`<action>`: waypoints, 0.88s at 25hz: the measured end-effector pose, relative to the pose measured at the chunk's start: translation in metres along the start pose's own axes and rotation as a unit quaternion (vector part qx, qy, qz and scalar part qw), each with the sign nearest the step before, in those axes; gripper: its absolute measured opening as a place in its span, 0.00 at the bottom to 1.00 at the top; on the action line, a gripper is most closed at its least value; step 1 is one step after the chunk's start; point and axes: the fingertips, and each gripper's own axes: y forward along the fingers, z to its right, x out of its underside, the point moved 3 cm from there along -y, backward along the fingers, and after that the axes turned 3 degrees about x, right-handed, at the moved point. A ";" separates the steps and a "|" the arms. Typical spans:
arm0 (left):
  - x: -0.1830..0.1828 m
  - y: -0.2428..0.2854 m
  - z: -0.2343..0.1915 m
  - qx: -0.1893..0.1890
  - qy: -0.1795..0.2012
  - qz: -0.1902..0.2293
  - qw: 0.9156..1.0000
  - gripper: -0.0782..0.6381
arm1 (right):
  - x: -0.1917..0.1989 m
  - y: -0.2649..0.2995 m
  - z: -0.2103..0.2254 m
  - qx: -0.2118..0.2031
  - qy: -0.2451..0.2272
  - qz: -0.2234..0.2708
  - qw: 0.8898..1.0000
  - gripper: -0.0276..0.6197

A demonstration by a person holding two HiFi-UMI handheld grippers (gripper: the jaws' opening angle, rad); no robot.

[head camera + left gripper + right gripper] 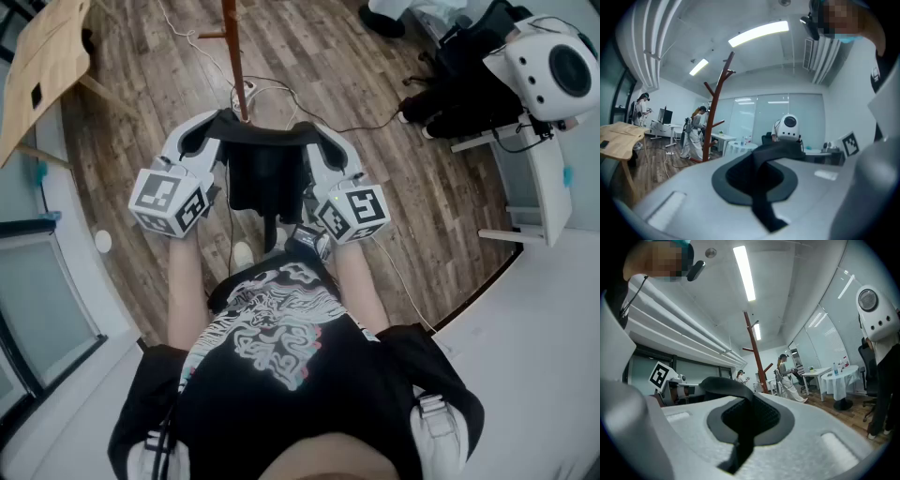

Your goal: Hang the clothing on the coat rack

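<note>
- The left gripper has its jaws closed almost fully. In the left gripper view, the left gripper pinches a fold of the black cloth garment between its pads, and the fold runs on out past the tips.
- The right gripper is closed in the same way. In the right gripper view, the right gripper clamps another part of the black cloth garment, and a strip of it lies down the middle of the jaws.
- Only the head view shows the whole black cloth garment. Its upper edge is pulled tight between the two grippers in front of the person's chest, above the brown plank floor.
- That upper edge is the garment's long axis here. It runs from left to right, nearly level, and the rest of the garment hangs down from it toward the floor.
- In the head view, only the lower pole of the reddish-brown wooden coat rack shows, just beyond the garment and apart from it.
- The gripper views show the coat rack upright with its branch pegs, and people at white tables far behind it.
- A light wooden table stands at the left, and a white rounded machine with a dark round lens at the right.
</note>
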 end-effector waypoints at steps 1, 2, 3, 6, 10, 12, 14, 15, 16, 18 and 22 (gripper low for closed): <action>0.001 -0.005 -0.002 0.006 0.000 0.001 1.000 0.10 | 0.002 0.001 -0.005 0.003 -0.003 0.000 1.000 0.06; 0.001 -0.010 -0.003 0.010 0.000 0.001 1.000 0.10 | 0.004 0.002 -0.009 0.005 -0.007 0.000 1.000 0.06; 0.002 -0.015 -0.006 0.013 0.000 0.000 1.000 0.10 | 0.006 0.003 -0.014 0.007 -0.010 -0.001 1.000 0.06; 0.006 -0.027 -0.011 0.012 -0.002 -0.008 1.000 0.10 | 0.010 0.003 -0.026 0.008 -0.013 -0.003 1.000 0.06; 0.007 -0.036 -0.013 0.009 0.005 -0.013 1.000 0.10 | 0.010 0.004 -0.035 0.009 -0.012 -0.002 1.000 0.06; 0.006 -0.040 -0.013 0.006 0.010 -0.012 1.000 0.10 | 0.009 0.003 -0.038 0.008 -0.014 0.000 1.000 0.06; 0.003 -0.043 -0.013 0.004 0.013 -0.010 1.000 0.10 | 0.007 0.002 -0.040 0.009 -0.015 0.004 1.000 0.06; 0.002 -0.045 -0.012 0.001 0.014 -0.010 1.000 0.10 | 0.005 0.002 -0.041 0.009 -0.015 0.006 1.000 0.06; 0.000 -0.046 -0.012 -0.003 0.016 -0.009 1.000 0.10 | 0.004 0.001 -0.042 0.010 -0.015 0.008 1.000 0.06; -0.003 -0.048 -0.011 -0.008 0.017 -0.006 1.000 0.10 | 0.001 0.001 -0.043 0.008 -0.015 0.011 1.000 0.06; -0.005 -0.046 -0.006 -0.018 0.019 -0.005 1.000 0.10 | -0.003 0.000 -0.039 0.004 -0.009 0.015 1.000 0.06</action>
